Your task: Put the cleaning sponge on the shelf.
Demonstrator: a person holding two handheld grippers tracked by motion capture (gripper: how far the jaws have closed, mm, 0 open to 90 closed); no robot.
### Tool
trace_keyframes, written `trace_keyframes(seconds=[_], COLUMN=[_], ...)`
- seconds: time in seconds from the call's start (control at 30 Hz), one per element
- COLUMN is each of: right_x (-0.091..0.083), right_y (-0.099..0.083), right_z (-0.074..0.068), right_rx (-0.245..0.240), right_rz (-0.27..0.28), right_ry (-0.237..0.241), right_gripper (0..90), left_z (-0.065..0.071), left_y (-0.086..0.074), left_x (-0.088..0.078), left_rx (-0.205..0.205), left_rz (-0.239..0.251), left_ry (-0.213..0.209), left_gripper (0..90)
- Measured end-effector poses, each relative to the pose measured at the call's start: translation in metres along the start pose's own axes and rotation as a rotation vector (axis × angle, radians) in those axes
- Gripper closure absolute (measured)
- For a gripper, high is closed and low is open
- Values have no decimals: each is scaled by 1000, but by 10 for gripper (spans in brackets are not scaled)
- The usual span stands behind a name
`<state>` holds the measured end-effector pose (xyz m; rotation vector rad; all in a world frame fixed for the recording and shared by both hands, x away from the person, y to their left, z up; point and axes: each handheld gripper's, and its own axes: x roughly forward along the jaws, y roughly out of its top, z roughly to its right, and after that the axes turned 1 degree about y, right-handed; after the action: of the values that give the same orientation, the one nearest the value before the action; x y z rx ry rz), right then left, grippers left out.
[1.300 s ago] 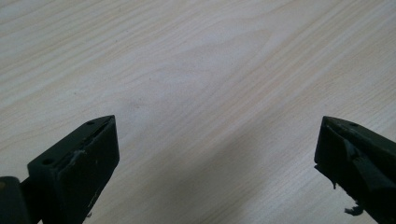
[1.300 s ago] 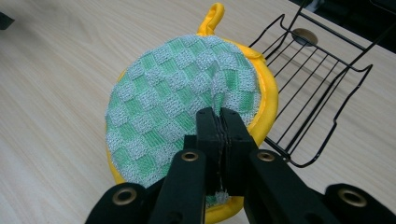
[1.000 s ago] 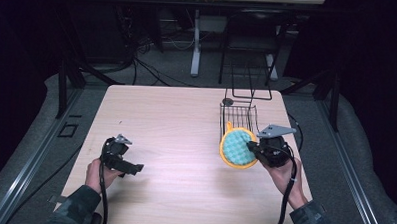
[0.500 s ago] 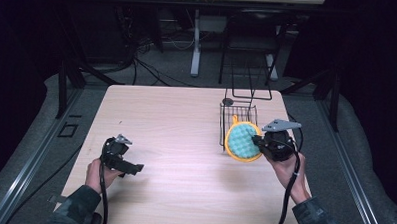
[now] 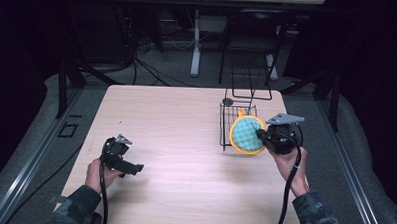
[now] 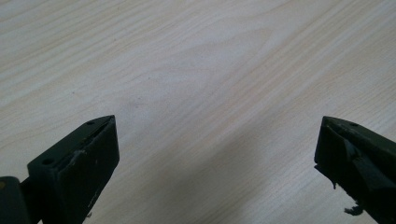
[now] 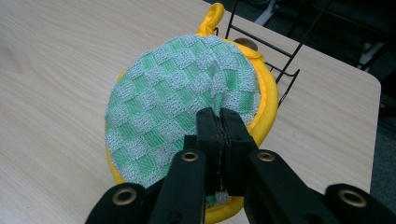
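Your right gripper (image 7: 219, 122) is clamped on the round pot holder's (image 7: 182, 107) near edge.
The wire rack (image 5: 237, 119) lies just beyond it, upper left of the gripper in the high view.

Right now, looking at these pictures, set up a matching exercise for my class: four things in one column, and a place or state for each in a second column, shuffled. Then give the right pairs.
Things
1. right gripper
2. left gripper
3. round pot holder
4. wire rack

States or places
A. black, standing at the table's far right
B. jaws wide apart over bare wood
C. green checks with a yellow rim, lifted off the table
D. jaws pinched on fabric

Pairs: 1-D, 2-B, 3-C, 4-A
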<state>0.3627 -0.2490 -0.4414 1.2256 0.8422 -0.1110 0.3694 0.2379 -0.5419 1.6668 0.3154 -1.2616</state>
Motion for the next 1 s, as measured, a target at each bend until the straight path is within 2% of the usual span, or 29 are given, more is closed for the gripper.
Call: trace_keyframes(seconds=[0.3, 1.0], right_x=[10, 23], right_y=[2, 8], right_z=[8, 17], right_rx=[14, 30], right_rz=[-3, 3], right_ry=[-22, -52], right_gripper=[885, 884], left_z=[0, 0], left_y=[0, 0], left_x=[0, 0], left_rx=[0, 1], left_rz=[0, 1], left_ry=[-1, 2], left_gripper=[0, 0])
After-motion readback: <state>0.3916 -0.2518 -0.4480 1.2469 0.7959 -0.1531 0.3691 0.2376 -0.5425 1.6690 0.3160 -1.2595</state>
